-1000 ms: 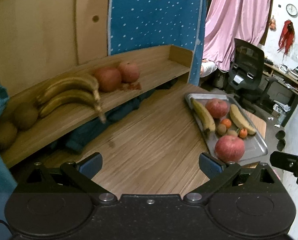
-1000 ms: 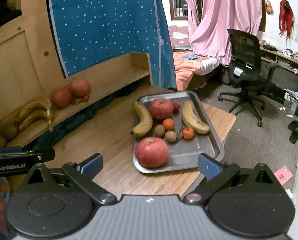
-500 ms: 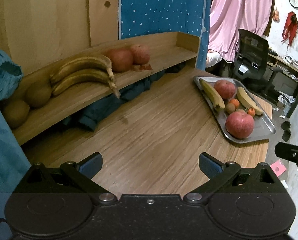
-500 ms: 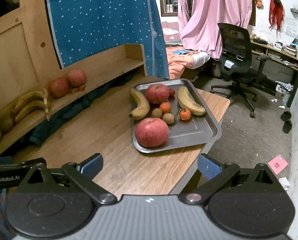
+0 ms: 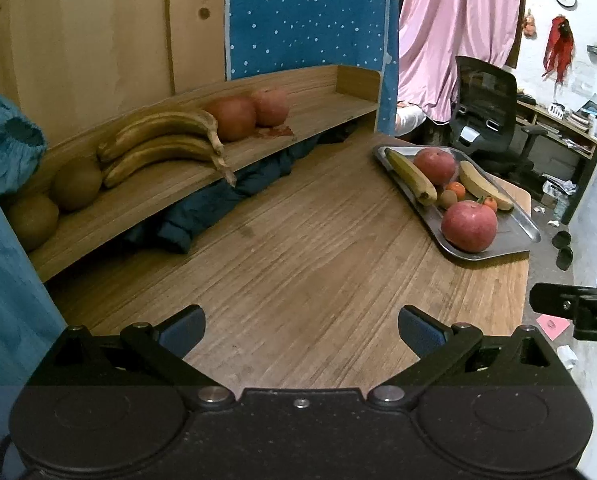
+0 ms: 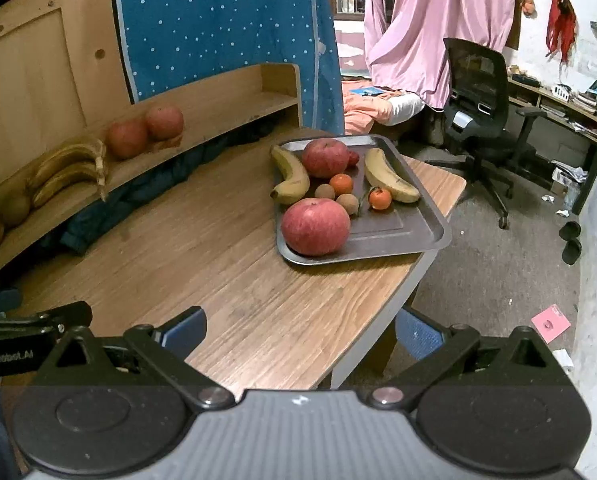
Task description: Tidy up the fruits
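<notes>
- The landmark is a rectangular grey metal tray (image 6: 418,236) lying flat at the far right end of a brown wood-grain table (image 6: 226,264). One of its corners sits close to the table's edge.
- On the tray, nearest the cameras, rests a large red apple (image 6: 315,226). A second red apple (image 6: 324,157) sits near the tray's far edge.
- A yellow banana (image 6: 291,176) lies along the tray's left side. Its long axis runs from the far edge toward the near edge, curving beside the far apple.
- A second yellow banana (image 6: 390,177) lies on the tray's right side, its long axis also running far to near, angled slightly rightward.
- Between the two bananas lie two small orange tangerines (image 6: 341,183) and two small brown round fruits (image 6: 347,202), clustered together.
- Left of the tray, well apart from it, a raised wooden shelf (image 5: 170,196) holds two browned bananas (image 5: 162,140). They lie lengthwise along the shelf with stems pointing toward the tray.
- Two more red apples (image 5: 232,118) touch each other on the shelf on the bananas' tray side, and two brown round fruits (image 5: 76,183) sit on the far side from the tray.
- The left gripper (image 5: 301,328) hovers over bare table, well short of the tray, fingers spread wide and holding nothing.
- The right gripper (image 6: 300,332) hangs over the table's near edge, facing the tray, fingers likewise spread and empty.
</notes>
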The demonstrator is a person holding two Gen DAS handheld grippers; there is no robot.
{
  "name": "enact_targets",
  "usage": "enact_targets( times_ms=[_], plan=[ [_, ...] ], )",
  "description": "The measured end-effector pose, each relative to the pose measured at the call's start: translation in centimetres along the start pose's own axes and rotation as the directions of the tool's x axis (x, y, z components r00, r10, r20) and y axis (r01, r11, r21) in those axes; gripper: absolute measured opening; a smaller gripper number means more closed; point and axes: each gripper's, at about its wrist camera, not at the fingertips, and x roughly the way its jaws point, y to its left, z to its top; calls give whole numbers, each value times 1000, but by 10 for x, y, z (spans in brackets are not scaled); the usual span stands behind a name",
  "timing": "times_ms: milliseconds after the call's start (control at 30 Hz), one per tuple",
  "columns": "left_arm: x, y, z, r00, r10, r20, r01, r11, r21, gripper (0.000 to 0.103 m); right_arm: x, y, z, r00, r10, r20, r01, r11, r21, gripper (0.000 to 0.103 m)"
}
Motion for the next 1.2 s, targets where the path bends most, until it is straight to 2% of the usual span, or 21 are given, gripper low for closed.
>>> enact_targets(
  times_ms=[433, 1200],
  plan=[
    [4, 14, 3, 999, 27, -20, -28, 997, -72, 102, 7, 0, 10, 1000, -12, -28, 11, 1000, -27, 103],
    [6, 10, -1, 997, 55, -51, -59, 995, -78, 102, 12, -4, 2, 999, 27, -39, -28, 999, -27, 103]
  ],
)
